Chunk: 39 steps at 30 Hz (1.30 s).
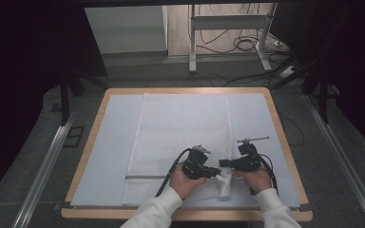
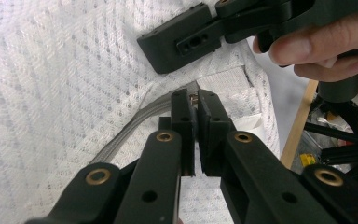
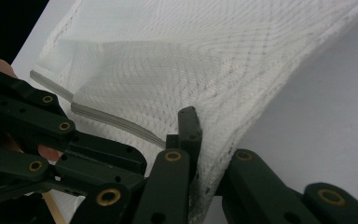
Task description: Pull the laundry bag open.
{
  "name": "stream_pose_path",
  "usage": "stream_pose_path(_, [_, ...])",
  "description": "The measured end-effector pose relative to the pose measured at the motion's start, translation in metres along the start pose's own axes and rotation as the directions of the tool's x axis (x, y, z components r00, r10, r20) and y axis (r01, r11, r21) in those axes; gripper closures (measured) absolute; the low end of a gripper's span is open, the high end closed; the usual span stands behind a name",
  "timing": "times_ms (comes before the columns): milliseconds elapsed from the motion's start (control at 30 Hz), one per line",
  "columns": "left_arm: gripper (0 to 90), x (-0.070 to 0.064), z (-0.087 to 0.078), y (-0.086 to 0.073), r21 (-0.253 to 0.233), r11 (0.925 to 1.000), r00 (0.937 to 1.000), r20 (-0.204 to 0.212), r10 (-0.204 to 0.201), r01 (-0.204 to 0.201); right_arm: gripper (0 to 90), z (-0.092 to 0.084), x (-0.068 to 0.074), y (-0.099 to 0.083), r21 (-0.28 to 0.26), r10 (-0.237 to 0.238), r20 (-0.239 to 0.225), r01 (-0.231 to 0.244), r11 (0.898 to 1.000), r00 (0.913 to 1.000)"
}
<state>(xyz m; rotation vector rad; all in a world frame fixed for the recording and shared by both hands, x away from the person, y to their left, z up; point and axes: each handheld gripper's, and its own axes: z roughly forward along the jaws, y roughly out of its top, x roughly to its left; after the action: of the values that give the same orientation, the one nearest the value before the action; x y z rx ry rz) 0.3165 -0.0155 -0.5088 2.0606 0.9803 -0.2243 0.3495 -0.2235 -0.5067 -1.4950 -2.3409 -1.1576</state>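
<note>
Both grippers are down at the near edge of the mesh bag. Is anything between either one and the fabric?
Nothing visible. The left gripper is closed at the grey zipper, and the right gripper is clamped on the mesh bag edge.

Grey floor (image 1: 24,142) w/ metal rails (image 1: 43,166), white desk frame (image 1: 228,23) behind (cables (image 1: 242,45) underneath), dark surrounds.
</note>
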Motion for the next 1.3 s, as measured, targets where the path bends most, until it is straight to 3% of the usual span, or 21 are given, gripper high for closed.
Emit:
stream_pose_path(667, [86.8,0.006,0.002,-0.004,0.006,0.9999,0.9999,0.005,-0.011,0.011,88.5,0.000,0.001,-0.002,0.003,-0.025,-0.001,0.025,1.000,0.9997])
stream_pose_path(767, [86.9,0.008,0.003,-0.005,0.021,0.9998,0.9998,-0.019,-0.006,0.007,88.5,-0.001,0.001,-0.002,0.001,-0.028,-0.001,0.028,1.000,0.9996])
stream_pose_path(1300, [86.9,0.016,-0.005,-0.009,0.017,0.9996,0.9993,-0.030,-0.022,0.023,88.5,-0.002,-0.003,-0.003,-0.003,-0.020,-0.002,0.020,1.000,0.9998])
